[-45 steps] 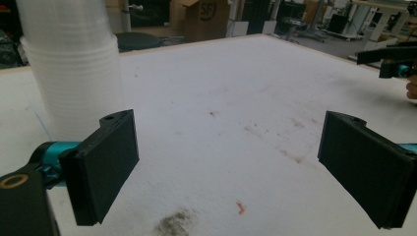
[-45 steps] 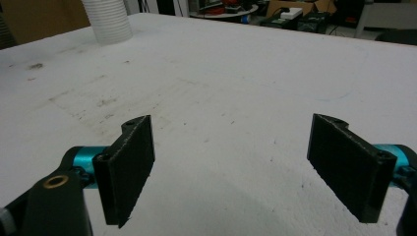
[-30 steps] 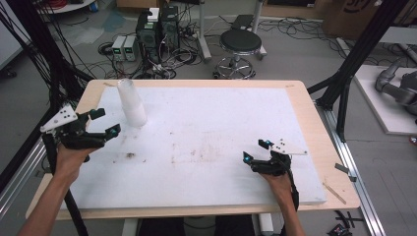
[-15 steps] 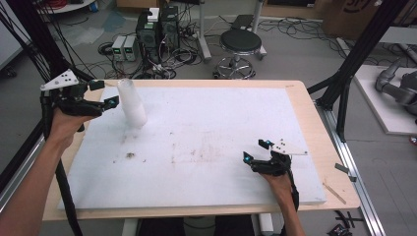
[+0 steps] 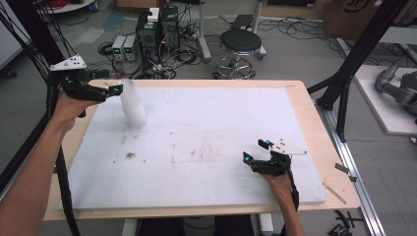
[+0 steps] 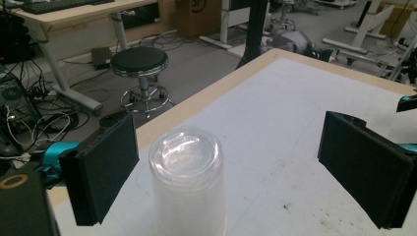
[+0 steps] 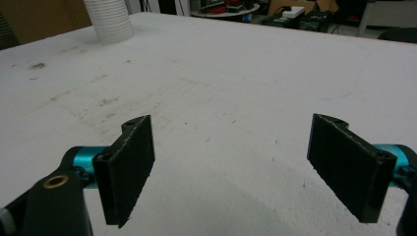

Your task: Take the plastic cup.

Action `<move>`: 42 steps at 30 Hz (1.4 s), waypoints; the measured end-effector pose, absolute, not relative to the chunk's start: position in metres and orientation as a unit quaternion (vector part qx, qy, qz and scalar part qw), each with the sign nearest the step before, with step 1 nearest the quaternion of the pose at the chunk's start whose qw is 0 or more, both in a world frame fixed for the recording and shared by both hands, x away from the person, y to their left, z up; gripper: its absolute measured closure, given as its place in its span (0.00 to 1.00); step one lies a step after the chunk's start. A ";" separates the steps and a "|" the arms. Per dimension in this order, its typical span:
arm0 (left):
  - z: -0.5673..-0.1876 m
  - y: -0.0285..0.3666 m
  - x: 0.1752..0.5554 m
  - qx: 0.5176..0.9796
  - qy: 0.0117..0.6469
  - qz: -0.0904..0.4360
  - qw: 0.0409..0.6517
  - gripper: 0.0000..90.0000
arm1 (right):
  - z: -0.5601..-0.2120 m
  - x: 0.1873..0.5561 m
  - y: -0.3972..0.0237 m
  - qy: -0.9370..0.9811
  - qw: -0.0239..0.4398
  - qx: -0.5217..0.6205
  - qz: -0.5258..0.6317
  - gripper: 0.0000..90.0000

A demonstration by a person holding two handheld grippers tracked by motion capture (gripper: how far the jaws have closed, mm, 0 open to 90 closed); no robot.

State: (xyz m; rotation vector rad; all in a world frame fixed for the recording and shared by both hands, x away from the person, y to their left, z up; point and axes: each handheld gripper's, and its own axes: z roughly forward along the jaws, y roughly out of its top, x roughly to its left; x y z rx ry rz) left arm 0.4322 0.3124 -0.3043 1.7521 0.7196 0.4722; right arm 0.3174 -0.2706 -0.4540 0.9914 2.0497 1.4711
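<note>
A stack of white cups [image 5: 133,104] stands upside down near the desk's far left corner, on a white sheet [image 5: 206,142] that covers most of the wooden desk [image 5: 314,123]. No label or writing can be read on it. The left tool [image 5: 101,91] hovers at the stack's top, jaws wide apart, one on each side of the stack and not touching it; in the left gripper view the cups [image 6: 189,182] sit between the two black jaws. Half a second ago this tool was just left of the stack, and a second ago lower, by the desk's left edge. The right tool [image 5: 255,152] rests near the front right corner, jaws open and holding nothing, where it was before. The sheet between the two tools is bare apart from faint dirt marks [image 5: 130,155]. Beyond the far edge stand a stool [image 5: 241,44] and computer boxes [image 5: 157,29].
</note>
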 end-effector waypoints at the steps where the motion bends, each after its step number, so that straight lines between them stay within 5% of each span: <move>1: -0.302 0.312 0.434 0.744 0.304 0.202 0.560 0.09 | -0.454 0.317 -0.271 0.738 0.213 0.357 0.531 0.20; 42: -0.336 0.277 0.484 0.811 0.401 0.173 0.391 0.14 | -0.454 0.318 -0.270 0.740 0.212 0.360 0.527 0.20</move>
